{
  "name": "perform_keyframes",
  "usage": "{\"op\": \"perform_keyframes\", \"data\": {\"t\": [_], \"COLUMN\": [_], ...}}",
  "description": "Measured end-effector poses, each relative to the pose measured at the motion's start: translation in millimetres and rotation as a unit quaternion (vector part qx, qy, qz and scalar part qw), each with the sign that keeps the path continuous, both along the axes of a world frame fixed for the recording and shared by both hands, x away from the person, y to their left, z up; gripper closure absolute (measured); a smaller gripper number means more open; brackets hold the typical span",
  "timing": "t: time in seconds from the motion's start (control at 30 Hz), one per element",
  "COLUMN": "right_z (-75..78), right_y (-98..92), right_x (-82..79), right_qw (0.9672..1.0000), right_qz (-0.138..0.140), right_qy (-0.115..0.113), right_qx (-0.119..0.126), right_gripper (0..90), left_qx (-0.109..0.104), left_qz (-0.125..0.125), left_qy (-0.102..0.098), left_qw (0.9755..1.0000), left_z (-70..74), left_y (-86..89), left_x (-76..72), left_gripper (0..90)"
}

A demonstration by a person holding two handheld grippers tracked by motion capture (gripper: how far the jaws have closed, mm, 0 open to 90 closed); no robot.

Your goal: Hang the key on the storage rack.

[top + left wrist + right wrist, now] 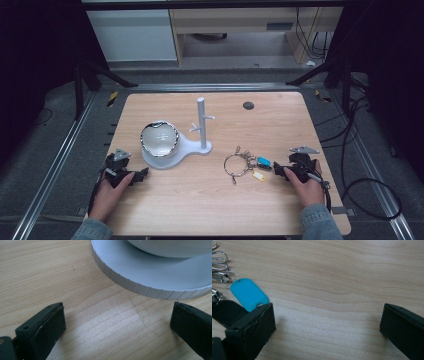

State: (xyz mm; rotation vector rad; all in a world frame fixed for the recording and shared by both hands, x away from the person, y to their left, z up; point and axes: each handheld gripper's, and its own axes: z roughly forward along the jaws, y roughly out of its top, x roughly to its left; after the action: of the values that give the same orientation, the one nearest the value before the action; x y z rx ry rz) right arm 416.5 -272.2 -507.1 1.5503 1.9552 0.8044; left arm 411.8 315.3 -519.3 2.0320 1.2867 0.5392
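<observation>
Left gripper (141, 174) low at the lower left of the high view, jaws spread wide over bare wooden table (75, 290) with nothing between them, ribbed rim of a white stand base (140, 285) just beyond at the upper right of its own view, shiny bowl (159, 138) seated on that base and a pegged white post (202, 122) rising beside it. Right gripper (276, 171) at lower right, jaws likewise wide apart and empty, teal tag (248, 293) touching one jaw at left, key ring (236, 164) with clips just past it near frame centre.
</observation>
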Motion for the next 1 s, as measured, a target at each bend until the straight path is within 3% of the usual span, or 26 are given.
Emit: {"op": "perform_keyframes", "data": {"t": [0.3, 0.7, 0.8, 0.87, 1.0], "right_z": [0.0, 1.0, 3.1, 5.3, 8.8], "right_y": [-1.3, -10.0, -10.2, -10.7, -11.0], "right_x": [1.5, -1.5, -1.8, -2.8, -4.5], "right_qw": [1.0000, 0.9986, 0.9986, 0.9984, 0.9983], "right_qz": [0.003, 0.052, 0.052, 0.055, 0.057], "right_qy": [0.000, 0.006, 0.012, 0.010, 0.010], "right_qx": [0.000, 0.002, -0.001, -0.003, -0.004], "right_gripper": [0.3, 0.8, 4.5, 13.2, 15.6], "left_qx": [0.000, -0.001, -0.001, -0.001, -0.001], "left_qz": [0.000, 0.000, 0.000, 0.000, 0.000], "left_qy": [0.000, 0.000, 0.000, 0.000, 0.000], "left_qw": [1.0000, 1.0000, 1.0000, 1.0000, 1.0000], "left_z": [0.0, 0.0, 0.0, 0.0, 0.0], "left_y": [-0.2, -0.4, -0.4, -0.4, -0.4], "left_x": [0.1, 0.4, 0.4, 0.5, 0.5], "left_gripper": [0.0, 0.0, 0.0, 0.0, 0.0]}}
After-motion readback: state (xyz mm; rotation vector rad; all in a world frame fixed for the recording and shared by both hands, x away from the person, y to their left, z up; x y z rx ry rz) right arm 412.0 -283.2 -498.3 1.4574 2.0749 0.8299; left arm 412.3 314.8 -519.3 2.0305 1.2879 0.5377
